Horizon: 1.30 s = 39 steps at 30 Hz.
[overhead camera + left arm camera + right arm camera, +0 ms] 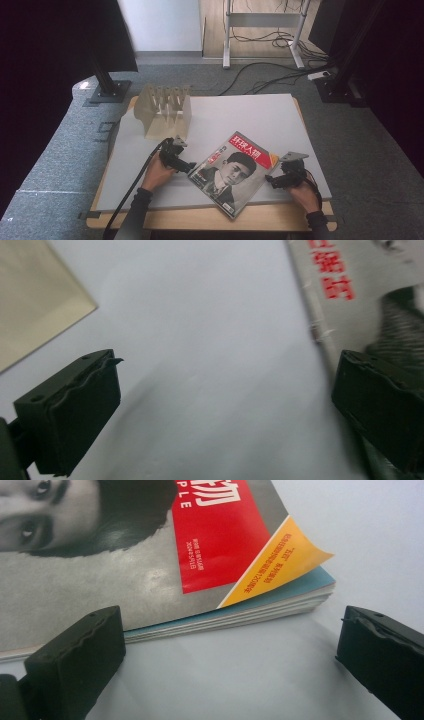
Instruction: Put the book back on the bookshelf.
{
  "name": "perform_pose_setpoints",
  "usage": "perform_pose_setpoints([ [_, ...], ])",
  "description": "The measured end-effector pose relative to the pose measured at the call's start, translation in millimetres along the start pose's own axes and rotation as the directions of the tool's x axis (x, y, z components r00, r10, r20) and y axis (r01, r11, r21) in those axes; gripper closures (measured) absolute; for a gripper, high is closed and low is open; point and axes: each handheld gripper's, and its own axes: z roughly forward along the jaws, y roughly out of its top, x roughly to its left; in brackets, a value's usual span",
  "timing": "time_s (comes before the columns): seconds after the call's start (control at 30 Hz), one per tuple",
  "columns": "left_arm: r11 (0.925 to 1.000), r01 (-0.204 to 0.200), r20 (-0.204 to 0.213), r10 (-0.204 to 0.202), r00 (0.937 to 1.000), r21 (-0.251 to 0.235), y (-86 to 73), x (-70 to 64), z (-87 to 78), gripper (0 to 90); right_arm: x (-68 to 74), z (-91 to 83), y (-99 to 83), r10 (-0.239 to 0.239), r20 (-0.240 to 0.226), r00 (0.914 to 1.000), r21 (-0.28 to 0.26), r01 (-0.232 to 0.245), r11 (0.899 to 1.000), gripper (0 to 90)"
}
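Magazine (pixel 234 171) lies flat, yellow cover corner apparently curling up.

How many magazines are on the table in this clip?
1. The magazine lies flat near the front of the table, between the left claw and right claw. None seen in the wooden rack.

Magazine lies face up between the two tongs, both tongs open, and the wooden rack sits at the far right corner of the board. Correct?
Not quite: the wooden rack sits at the far left of the board, as the high view shows. The rest holds: the magazine lies face up between the left tongs and right tongs, both open.
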Motion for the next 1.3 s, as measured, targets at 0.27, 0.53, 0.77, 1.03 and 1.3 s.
perform_pose_setpoints([
  [0.27,0.9989,0.004,-0.009,-0.004,1.0000,-0.047,-16.3,-16.8,0.1,0.0,-8.5,10.5,11.6,0.013,0.038,0.9992,0.002,-0.013,1.000,0.0],
  [0.53,0.9983,-0.020,0.005,0.021,0.9998,-0.055,-26.8,-38.7,-6.7,0.0,-21.6,26.3,27.7,0.033,0.048,0.9983,0.008,-0.033,0.999,0.0],
  [0.77,0.9971,-0.049,0.032,0.051,0.9982,-0.058,-30.2,-60.3,-8.6,0.0,-28.7,43.1,47.2,0.029,0.084,0.9960,0.017,-0.031,0.999,0.0],
  [1.03,0.9957,-0.074,0.056,0.077,0.9954,-0.055,-28.8,-75.7,-7.6,0.0,-33.3,62.1,67.2,0.037,0.101,0.9942,0.021,-0.039,0.999,0.0],
  [1.3,0.9951,-0.077,0.072,0.082,0.9941,-0.061,-24.3,-70.6,-5.0,0.0,-37.5,73.8,80.9,0.052,0.056,0.9971,0.024,-0.053,0.998,6.4],
])
